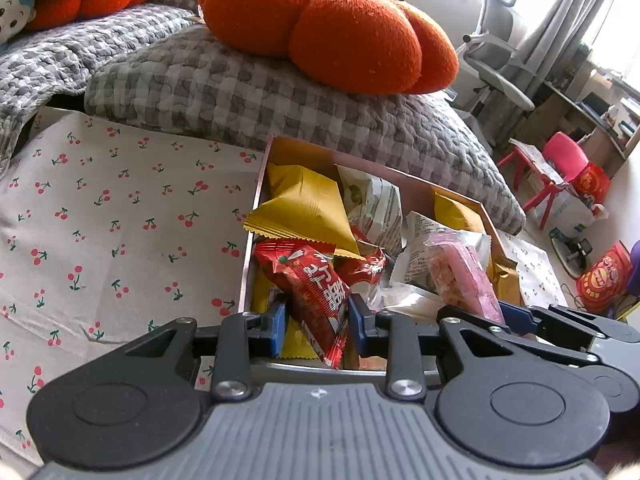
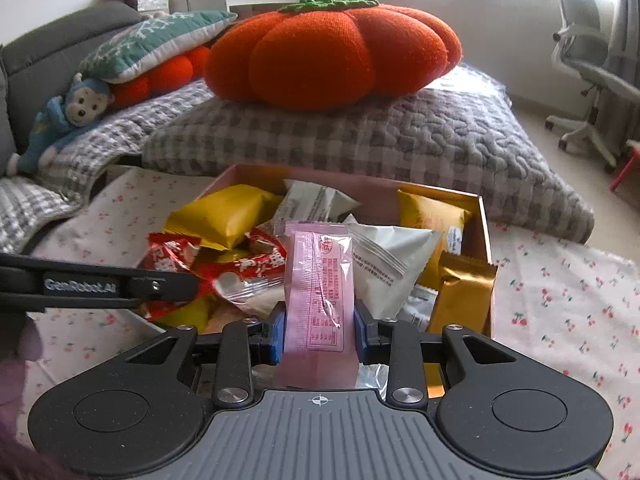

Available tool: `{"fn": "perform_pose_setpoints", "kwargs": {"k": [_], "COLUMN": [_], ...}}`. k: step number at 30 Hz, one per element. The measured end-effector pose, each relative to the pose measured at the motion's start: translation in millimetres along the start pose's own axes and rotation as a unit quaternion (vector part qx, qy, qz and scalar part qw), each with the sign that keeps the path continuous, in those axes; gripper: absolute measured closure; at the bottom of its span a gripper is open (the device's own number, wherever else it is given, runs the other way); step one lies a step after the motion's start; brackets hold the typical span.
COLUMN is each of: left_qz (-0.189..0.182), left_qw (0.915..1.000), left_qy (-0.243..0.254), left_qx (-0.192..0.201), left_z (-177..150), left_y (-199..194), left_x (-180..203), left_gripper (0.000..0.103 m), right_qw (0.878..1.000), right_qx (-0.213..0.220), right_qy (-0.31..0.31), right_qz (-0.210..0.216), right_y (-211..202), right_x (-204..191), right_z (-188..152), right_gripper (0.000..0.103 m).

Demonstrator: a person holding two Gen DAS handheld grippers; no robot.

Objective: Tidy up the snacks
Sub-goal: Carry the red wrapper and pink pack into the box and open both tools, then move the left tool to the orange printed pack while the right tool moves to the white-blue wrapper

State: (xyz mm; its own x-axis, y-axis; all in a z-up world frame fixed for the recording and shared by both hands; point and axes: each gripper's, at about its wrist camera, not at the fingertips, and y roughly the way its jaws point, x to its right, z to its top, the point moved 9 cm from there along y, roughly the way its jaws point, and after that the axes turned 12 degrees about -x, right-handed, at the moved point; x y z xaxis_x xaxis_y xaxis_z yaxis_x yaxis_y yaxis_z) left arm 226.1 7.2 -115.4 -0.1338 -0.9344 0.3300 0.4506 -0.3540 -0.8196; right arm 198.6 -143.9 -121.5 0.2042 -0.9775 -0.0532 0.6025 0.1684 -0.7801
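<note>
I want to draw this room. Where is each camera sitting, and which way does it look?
Left wrist: sits on the left gripper, looks down into the snack box; its fingers pinch a red packet.
Right wrist: sits on the right gripper, same direction; its fingers pinch a pink packet.
Both views share the box and the orange pumpkin cushion.

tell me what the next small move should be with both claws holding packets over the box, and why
Probably lift both straight up a little. The left claw is shut on the red packet and the right claw on the pink packet, both still low among loose snacks crowding the box. Rising first should free them without dragging neighbours out.
</note>
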Motion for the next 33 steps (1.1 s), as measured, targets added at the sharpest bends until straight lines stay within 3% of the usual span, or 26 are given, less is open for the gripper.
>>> {"fn": "perform_pose_setpoints", "kwargs": {"k": [7,13,15,19,33], "left_qz": [0.003,0.006,0.006,0.009,0.026], "left_qw": [1.0000,0.9999,0.9999,0.9997,0.9974], "left_qy": [-0.002,0.012,0.016,0.021,0.066], "left_qx": [0.001,-0.001,0.001,0.005,0.008], "left_z": [0,-2,-1,-2,-22], "left_y": [0,-1,-2,-6,-36], "left_x": [-4,0,2,5,20], "left_gripper": [0.077,0.074,0.073,0.058,0.015], "right_qw": [0.999,1.000,0.999,0.997,0.998], "right_qx": [0.004,0.007,0.005,0.007,-0.001], "right_qy": [-0.018,0.013,0.029,0.055,0.026], "right_qz": [-0.029,0.009,0.034,0.062,0.051], "right_y": [10,8,5,-3,-42], "right_x": [-3,3,6,9,7], "right_z": [1,1,2,3,-20], "right_gripper": [0.072,0.067,0.051,0.047,0.016]}}
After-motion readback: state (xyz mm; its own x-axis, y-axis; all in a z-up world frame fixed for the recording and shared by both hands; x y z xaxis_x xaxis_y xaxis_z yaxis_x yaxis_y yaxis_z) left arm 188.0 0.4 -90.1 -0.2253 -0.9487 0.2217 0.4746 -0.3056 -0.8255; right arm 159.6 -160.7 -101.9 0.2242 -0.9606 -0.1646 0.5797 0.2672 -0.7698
